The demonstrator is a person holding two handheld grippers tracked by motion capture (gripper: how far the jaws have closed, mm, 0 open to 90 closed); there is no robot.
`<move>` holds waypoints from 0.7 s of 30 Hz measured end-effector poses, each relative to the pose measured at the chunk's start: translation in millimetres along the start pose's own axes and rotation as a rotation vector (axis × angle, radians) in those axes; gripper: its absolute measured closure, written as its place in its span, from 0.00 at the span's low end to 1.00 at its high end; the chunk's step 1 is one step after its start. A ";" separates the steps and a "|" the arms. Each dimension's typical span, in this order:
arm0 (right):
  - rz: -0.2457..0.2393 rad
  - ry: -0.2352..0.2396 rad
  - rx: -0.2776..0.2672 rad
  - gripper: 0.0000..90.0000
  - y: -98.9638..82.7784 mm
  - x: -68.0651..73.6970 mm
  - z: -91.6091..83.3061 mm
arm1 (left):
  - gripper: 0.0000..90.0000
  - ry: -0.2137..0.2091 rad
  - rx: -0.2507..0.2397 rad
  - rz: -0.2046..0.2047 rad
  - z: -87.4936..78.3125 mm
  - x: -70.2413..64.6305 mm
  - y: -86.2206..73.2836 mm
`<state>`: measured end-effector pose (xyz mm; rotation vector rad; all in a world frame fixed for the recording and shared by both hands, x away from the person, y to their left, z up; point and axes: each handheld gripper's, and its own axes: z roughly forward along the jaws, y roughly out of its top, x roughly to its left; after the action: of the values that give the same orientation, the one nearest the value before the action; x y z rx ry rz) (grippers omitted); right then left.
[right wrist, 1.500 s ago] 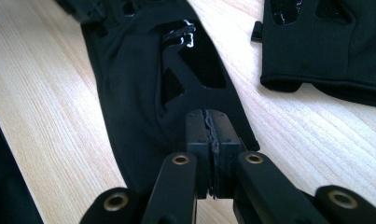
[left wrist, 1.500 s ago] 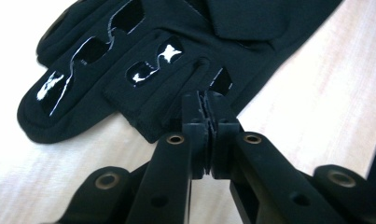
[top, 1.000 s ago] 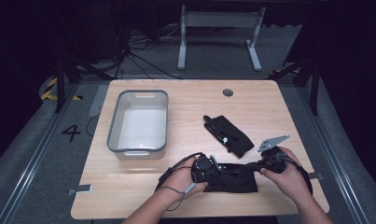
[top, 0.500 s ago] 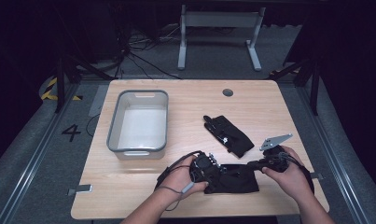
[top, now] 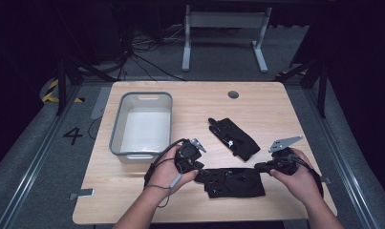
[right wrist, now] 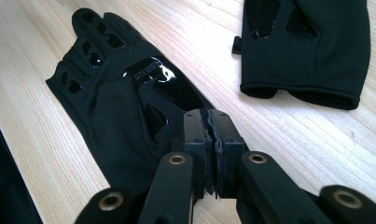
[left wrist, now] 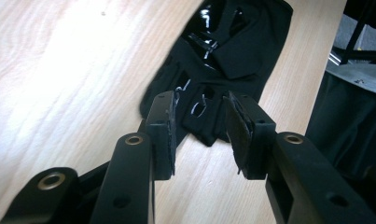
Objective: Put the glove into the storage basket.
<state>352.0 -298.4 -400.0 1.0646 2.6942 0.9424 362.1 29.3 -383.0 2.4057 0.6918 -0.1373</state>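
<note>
My right hand-held gripper (right wrist: pixel 212 140) pinched the near glove's (top: pixel 235 181) cuff at lower centre of the desk (top: pixel 285 105); my left hand-held gripper (left wrist: pixel 199 126) had just been opening, jaws apart, its fingers clear of the glove.

Both grippers are all black with two chunky jaws, each with a brass-ringed rivet hole at the knuckle. The left gripper (left wrist: pixel 199 130) has worn flat pads; the right gripper (right wrist: pixel 212 154) carries a grey three-cornered plate at 12 o'clock. Bare forearms, no sleeves; a thin cable trails off each.
</note>
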 end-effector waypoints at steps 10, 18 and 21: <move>0.015 0.007 -0.022 0.93 4.2 -1.3 -4.1 | 0.69 0.019 -0.001 -0.014 -9.7 5.8 -4.2; 0.055 -0.002 -0.047 0.92 26.5 -13.3 -8.4 | 0.68 0.034 0.022 -0.036 -19.8 10.3 -8.8; 0.067 -0.011 -0.038 0.91 37.4 -23.1 -4.0 | 0.67 0.039 0.029 -0.042 -21.3 11.8 -13.3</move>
<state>390.1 -294.3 -378.2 1.1560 2.6362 0.9917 364.0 56.1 -376.2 2.4277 0.7635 -0.1189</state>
